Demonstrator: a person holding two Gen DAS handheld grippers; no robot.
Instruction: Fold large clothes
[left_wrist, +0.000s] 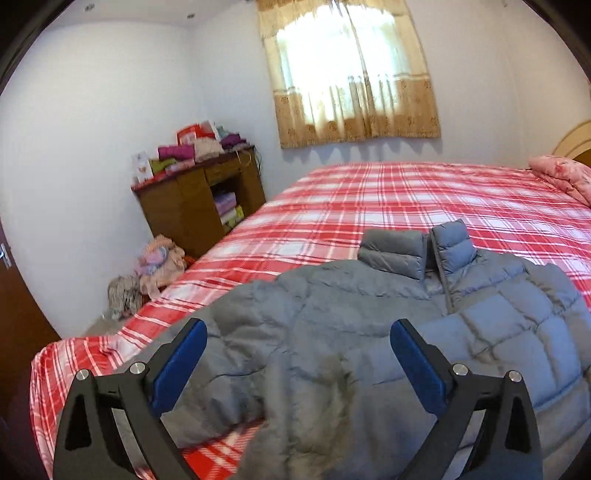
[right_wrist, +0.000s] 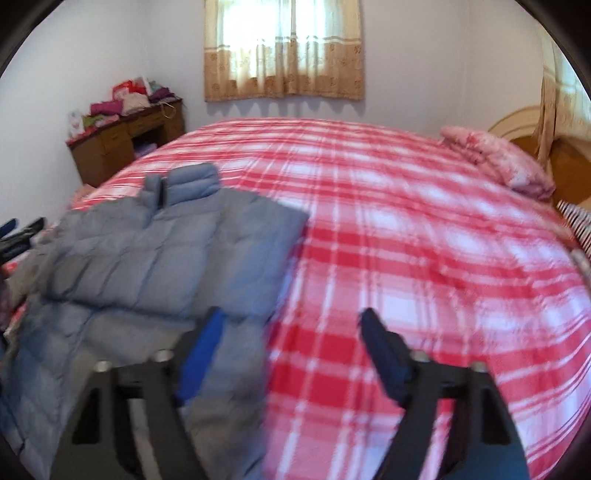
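Plainly, both grippers' fingers (left_wrist: 184, 354) (right_wrist: 384, 354) gape wide, empty, above the grey jacket (left_wrist: 369, 332).

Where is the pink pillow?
In the right wrist view, the pink pillow lies at the bed's far right, beside the headboard.

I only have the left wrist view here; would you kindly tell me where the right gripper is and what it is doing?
Observer: The right gripper is open and holds nothing, above the right edge of the grey puffer jacket.
Operator: Thank you. Is the jacket's right side already folded?
Observer: It looks so: a panel lies folded over the body, ending in a straight edge.
Operator: Is there anything on the bed beyond that edge?
Observer: Only bare plaid bedspread next to it; a folded pink quilt sits far off by the headboard.
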